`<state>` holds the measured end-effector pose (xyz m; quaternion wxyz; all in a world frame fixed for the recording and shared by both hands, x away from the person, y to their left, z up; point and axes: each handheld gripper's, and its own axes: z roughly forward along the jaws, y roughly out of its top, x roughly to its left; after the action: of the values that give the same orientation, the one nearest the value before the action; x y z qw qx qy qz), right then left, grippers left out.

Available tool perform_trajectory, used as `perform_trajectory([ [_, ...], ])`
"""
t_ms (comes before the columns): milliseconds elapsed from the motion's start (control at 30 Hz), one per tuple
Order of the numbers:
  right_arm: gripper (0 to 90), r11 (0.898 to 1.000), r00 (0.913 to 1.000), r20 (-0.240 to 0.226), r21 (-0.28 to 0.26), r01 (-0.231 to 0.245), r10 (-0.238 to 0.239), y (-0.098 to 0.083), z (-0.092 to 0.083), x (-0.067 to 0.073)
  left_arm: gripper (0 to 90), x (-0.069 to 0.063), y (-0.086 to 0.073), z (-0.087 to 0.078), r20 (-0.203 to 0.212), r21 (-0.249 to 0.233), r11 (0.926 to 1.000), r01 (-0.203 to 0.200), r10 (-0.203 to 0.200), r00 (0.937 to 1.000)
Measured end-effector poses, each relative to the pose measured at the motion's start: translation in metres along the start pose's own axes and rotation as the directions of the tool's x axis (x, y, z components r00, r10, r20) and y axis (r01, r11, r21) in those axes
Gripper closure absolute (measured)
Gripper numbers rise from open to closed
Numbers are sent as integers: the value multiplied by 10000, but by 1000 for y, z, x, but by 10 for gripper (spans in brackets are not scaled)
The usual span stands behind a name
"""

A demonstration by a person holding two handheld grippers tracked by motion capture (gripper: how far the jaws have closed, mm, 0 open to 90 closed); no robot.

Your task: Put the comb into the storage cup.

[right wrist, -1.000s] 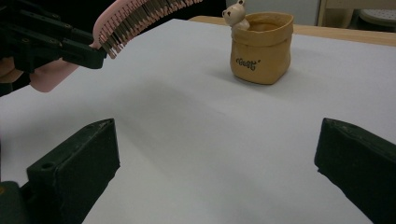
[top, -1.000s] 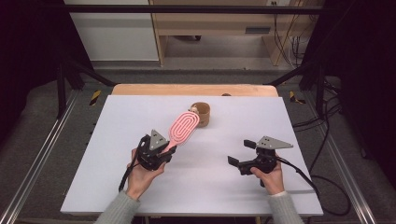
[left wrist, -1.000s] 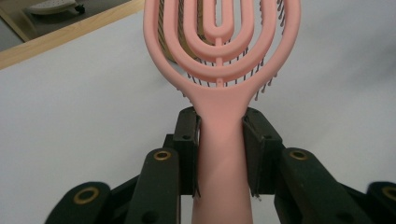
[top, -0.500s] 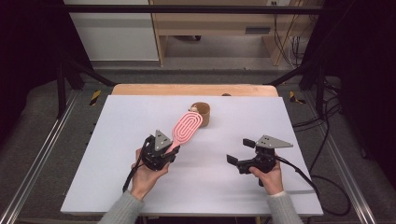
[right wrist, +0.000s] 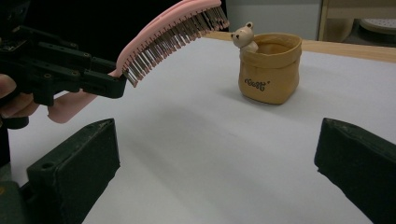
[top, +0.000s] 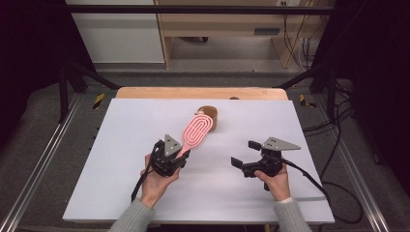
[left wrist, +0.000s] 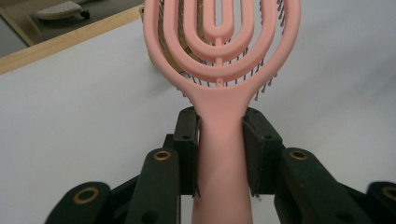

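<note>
Left gripper is clamped on the handle of the pink hairbrush, holding it up off the counter, head angled toward the small tan pouch with the bear figure. Right gripper is idle, jaws wide apart. Looks like transport; likely next: bring the brush over the pouch and tip it in, handle or head first unclear.

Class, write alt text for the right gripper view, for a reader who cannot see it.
The left tongs hold a pink hairbrush by its handle, bristles down, above a white table. Behind it stands a small yellow pot with a bear figure at its rim; the camera's own tongs stand open in front.
</note>
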<state>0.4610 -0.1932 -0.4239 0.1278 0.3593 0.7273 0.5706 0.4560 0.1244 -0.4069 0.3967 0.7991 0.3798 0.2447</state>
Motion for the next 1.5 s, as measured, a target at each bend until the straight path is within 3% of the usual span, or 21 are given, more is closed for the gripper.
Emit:
perform_trajectory([
  [567,4,9998,9998,-48,-49,-208,208,4,8,3,691,-11,-5,3,263,-573,9972,488,-474,9985],
  [1233,11,9994,9993,-190,53,-330,331,10,28,16,691,-21,-17,12,352,-554,9966,609,-590,9976],
  [1500,13,9981,9979,-184,17,-622,622,10,32,16,691,-24,-20,13,270,-581,9962,646,-632,9976],
])
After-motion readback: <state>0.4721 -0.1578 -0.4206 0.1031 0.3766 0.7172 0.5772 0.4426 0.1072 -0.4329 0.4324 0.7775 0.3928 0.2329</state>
